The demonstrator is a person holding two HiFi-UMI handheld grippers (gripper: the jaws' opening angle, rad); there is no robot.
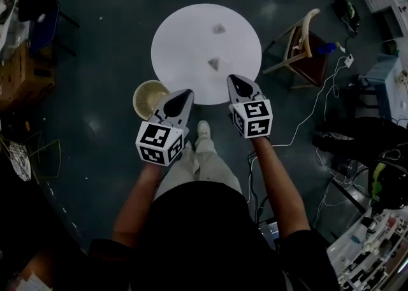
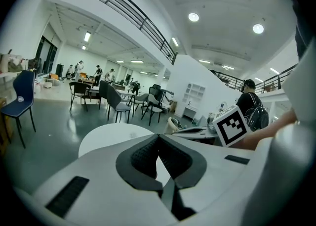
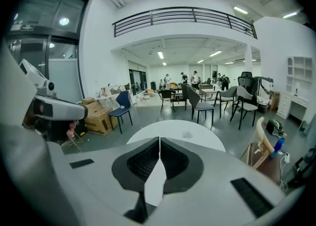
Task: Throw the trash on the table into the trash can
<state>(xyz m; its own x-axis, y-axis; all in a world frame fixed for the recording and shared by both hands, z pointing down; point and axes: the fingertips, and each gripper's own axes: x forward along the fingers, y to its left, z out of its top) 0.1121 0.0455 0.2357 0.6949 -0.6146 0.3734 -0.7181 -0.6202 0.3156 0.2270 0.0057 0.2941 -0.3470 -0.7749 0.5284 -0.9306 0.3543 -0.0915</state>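
Note:
A round white table (image 1: 191,35) stands in front of me with two crumpled bits of trash on it, one far (image 1: 219,28) and one nearer (image 1: 214,63). A beige round trash can (image 1: 148,97) sits on the floor by the table's near left edge. My left gripper (image 1: 185,96) hovers over the can's right side, and its jaws (image 2: 158,137) are shut and empty. My right gripper (image 1: 234,81) hangs at the table's near right edge, shut (image 3: 159,140) with nothing in it. The right gripper view shows the table (image 3: 207,138) and a trash bit (image 3: 187,134) beyond the jaws.
A wooden chair (image 1: 301,46) stands right of the table, with cables (image 1: 315,108) trailing across the dark floor. A blue chair (image 1: 39,19) and cardboard boxes (image 1: 22,73) are at the left. Cluttered equipment (image 1: 376,156) lines the right side. Grey chairs (image 3: 202,101) stand beyond the table.

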